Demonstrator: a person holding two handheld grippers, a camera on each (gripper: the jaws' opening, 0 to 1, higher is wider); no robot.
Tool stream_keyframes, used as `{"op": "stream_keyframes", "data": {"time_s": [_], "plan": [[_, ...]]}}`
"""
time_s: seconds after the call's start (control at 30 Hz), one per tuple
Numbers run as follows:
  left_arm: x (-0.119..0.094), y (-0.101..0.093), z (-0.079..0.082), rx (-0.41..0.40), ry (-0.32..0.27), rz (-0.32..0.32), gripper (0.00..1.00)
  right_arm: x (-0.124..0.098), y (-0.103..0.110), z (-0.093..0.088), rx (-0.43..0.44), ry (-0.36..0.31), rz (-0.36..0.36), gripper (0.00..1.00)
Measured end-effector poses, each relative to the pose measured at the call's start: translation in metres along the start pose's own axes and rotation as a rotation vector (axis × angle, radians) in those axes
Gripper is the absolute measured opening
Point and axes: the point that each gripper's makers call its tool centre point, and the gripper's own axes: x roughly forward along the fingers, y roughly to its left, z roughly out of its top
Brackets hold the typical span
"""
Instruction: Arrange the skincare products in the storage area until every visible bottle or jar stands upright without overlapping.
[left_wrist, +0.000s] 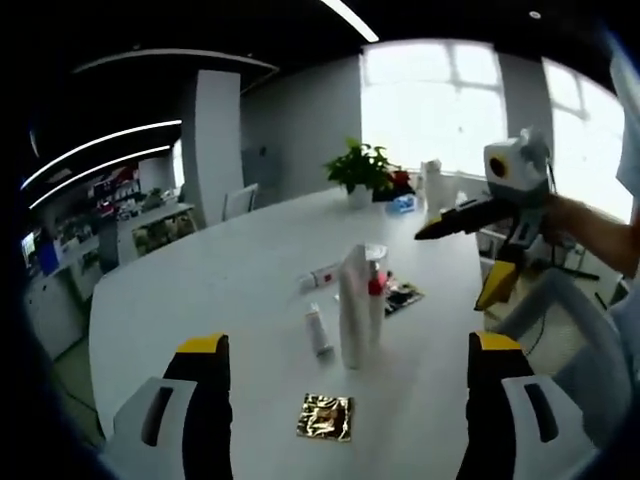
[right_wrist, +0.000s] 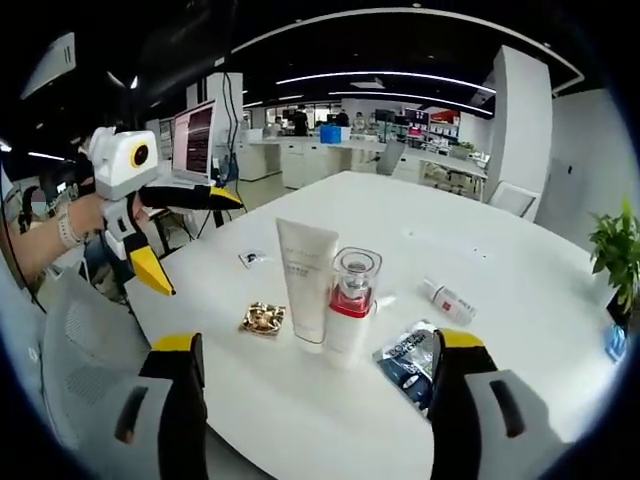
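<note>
Left gripper (left_wrist: 345, 345): black jaws with yellow tips, spread wide, nothing between them, above near edge of large white oval table (left_wrist: 200, 290). Also seen in right gripper view (right_wrist: 190, 235), held in a hand off the table's left edge, jaws parted and empty.

Right gripper (right_wrist: 315, 345): same black-and-yellow build, jaws released, wide apart, nothing gripped. Seen in left gripper view (left_wrist: 470, 255) at right, raised over far table edge, held by a hand, jaws apart.

Tall white squeeze tube (right_wrist: 305, 285) upright near table centre, cap down. Touching or just beside it: clear-capped bottle with red collar and white body (right_wrist: 350, 305), also upright. In left gripper view the pair overlap, tube (left_wrist: 352, 305) in front, red-collared bottle (left_wrist: 376, 290) partly behind.

Small white tube with dark end (left_wrist: 318, 330) lying flat, just left of the upright pair in left gripper view. Small white bottle with red label (right_wrist: 448, 300) lying on its side beyond the pair in right gripper view; same item (left_wrist: 322, 277) lying behind the pair in left gripper view.

Crumpled gold foil packet (left_wrist: 326, 417) flat on table, nearest left gripper; in right gripper view (right_wrist: 263, 319) left of white tube. Dark blue-and-white sachet (right_wrist: 408, 358) flat, right of red-collared bottle. Small dark-printed white packet (right_wrist: 252, 259) flat near far left edge.

Green potted plant (left_wrist: 362, 170) at table's far end by bright windows.
</note>
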Motion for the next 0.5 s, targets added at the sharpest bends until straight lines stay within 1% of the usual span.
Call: {"op": "stream_keyframes", "data": {"time_s": [0.03, 0.13, 0.3, 0.47, 0.5], "plan": [[-0.002, 0.001, 0.001, -0.011, -0.006, 0.011, 0.97, 0.0, 0.0, 0.0, -0.002, 0.001, 0.0, 0.97], [-0.007, -0.001, 0.003, -0.017, -0.012, 0.018, 0.97, 0.001, 0.001, 0.001, -0.007, -0.003, 0.001, 1.0], [-0.015, -0.003, 0.001, -0.007, -0.008, 0.031, 0.97, 0.002, 0.003, 0.0, -0.01, 0.004, 0.012, 1.0], [-0.02, 0.001, 0.002, -0.047, -0.029, 0.058, 0.97, 0.003, 0.002, -0.002, -0.017, 0.009, 0.017, 0.99], [-0.02, 0.001, 0.001, -0.052, -0.025, 0.06, 0.97, 0.003, 0.001, -0.003, -0.019, 0.011, 0.019, 0.98]]}}
